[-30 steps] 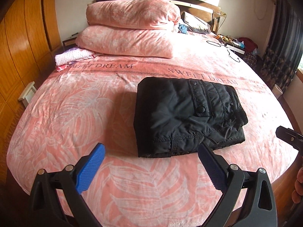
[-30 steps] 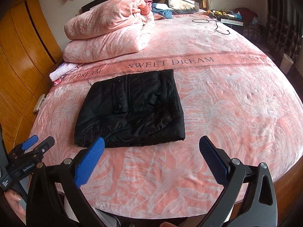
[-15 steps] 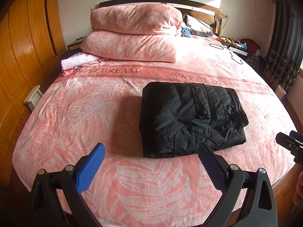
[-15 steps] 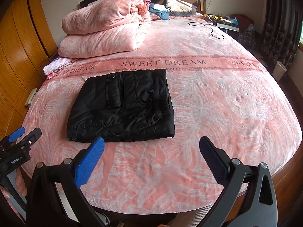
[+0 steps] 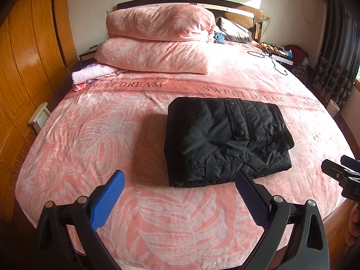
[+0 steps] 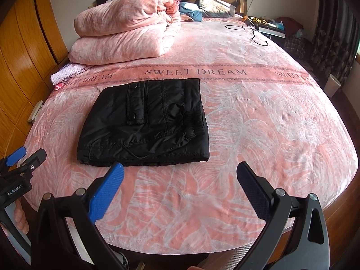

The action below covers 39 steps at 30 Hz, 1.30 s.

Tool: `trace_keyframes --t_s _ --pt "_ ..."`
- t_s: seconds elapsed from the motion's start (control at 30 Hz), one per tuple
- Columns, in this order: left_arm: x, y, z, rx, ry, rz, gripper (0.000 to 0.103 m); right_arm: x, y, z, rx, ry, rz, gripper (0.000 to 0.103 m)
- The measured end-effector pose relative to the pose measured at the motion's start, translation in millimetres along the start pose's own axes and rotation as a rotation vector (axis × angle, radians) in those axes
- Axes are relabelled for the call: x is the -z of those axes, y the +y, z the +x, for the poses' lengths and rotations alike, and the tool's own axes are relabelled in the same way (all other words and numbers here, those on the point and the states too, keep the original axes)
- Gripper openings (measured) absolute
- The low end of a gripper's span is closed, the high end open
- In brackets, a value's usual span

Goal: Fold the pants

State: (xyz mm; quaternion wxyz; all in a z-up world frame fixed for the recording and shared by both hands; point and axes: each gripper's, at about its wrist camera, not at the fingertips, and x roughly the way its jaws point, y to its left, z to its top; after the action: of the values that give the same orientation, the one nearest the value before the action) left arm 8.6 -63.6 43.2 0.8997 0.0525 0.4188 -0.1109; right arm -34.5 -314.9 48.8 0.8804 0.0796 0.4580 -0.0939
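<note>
The black pants (image 5: 225, 139) lie folded into a compact rectangle on the pink bedspread (image 5: 101, 139), pocket flap on top. They also show in the right wrist view (image 6: 148, 123). My left gripper (image 5: 180, 180) is open and empty, held back near the bed's foot, short of the pants' near edge. My right gripper (image 6: 180, 173) is open and empty too, just short of the pants' near right corner. Each gripper appears at the edge of the other's view: the right (image 5: 342, 173), the left (image 6: 20, 159).
A folded pink duvet (image 5: 157, 38) is stacked at the head of the bed, with a small pink cloth (image 5: 90, 76) beside it. A black cable (image 6: 254, 31) lies far right. Wooden wardrobes (image 5: 22, 56) line the left; curtains (image 5: 337, 56) and a bin (image 6: 333, 85) stand right.
Both grippers have pulled back and risen from the bed, so the pants look smaller and farther away. The pants have not moved. Both stay open.
</note>
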Motion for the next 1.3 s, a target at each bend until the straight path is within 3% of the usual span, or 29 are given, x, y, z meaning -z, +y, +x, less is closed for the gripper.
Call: trace_keyframes --t_s 1.3 --pt "0 1 9 0.012 0.016 0.011 0.099 2 0 14 0.018 0.024 -0.010 0.100"
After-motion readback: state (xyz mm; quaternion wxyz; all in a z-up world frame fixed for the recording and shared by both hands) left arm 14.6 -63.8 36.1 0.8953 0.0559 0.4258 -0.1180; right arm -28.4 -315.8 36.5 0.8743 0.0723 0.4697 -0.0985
